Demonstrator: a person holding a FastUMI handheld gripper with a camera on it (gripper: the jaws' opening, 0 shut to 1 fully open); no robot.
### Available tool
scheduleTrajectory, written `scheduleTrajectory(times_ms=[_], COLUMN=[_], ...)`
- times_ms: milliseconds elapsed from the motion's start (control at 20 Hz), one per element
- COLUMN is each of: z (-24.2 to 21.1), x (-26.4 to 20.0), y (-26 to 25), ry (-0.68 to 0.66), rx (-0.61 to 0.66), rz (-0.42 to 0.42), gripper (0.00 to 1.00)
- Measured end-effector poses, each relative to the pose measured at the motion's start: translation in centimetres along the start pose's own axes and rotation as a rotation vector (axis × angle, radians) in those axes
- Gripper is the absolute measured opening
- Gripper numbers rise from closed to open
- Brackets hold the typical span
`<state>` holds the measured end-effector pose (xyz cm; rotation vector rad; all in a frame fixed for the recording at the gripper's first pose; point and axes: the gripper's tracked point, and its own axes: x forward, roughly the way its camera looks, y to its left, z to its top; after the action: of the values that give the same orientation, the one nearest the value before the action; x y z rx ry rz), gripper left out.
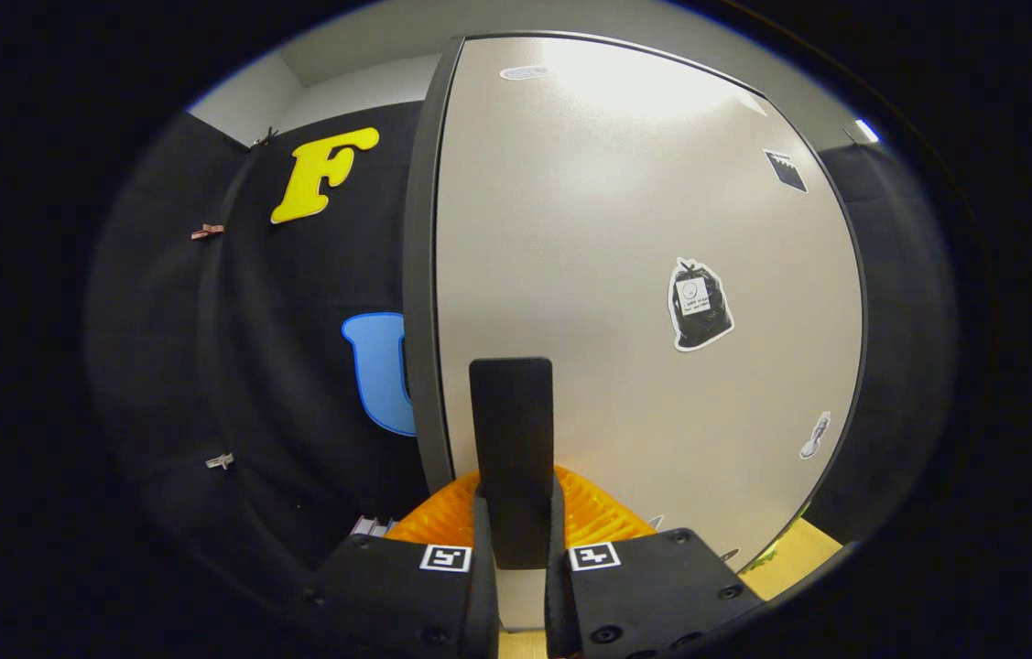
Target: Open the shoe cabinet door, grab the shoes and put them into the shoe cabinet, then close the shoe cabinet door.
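readable text: none | stickers (700, 304) on shoe cabinet door (589, 238): print too small

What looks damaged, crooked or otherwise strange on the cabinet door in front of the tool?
Nothing stands out. The cabinet door looks flat and unmarked. A few stickers sit on it at different angles, but they lie flat. The tool appears closed on the dark upright handle, which looks straight.
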<state>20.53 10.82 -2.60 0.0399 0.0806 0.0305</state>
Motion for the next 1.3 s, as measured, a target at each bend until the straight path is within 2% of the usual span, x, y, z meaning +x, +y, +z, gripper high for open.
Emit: scheduleTrajectory(times_ms=[200,350,550,1300], z=[0.2,0.0,0.0,0.0], x=[-2.1,-5.1,-9.3,-19.9], y=[0.0,-0.6,-2.2,-9.8], ry=[-0.014,-0.024,-0.022,-0.012], rx=[0.007,0.024,0.031,0.061], rz=[0.030,0.093,0.133,0.164], gripper=[0.24,0.24,0.24,0.23])
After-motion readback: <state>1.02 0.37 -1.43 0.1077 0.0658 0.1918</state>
